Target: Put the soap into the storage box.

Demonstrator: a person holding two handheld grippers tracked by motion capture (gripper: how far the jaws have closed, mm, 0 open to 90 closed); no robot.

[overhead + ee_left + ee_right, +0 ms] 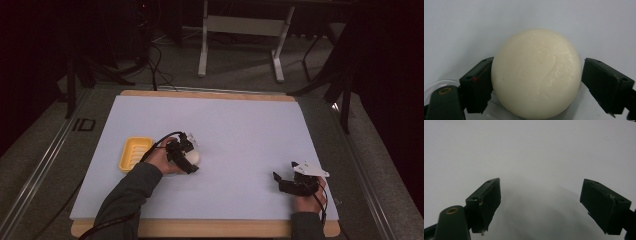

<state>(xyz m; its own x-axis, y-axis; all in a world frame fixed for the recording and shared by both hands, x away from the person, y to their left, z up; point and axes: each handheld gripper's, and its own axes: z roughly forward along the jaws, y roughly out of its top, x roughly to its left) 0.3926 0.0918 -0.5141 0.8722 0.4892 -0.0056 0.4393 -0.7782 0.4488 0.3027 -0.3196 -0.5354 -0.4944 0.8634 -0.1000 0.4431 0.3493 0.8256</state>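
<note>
Left claw sat wide around the soap, one jaw touching its side, the other looked a hair off, so not really gripped yet. Soap was on the tabletop, just right of the yellow dish. My guess: the soap was meant for the dish, so the pinch, lift and drop were all left to do. Right claw was gaping too, holding nothing, hovering over bare tabletop near the front right corner, well apart from the soap.
</note>
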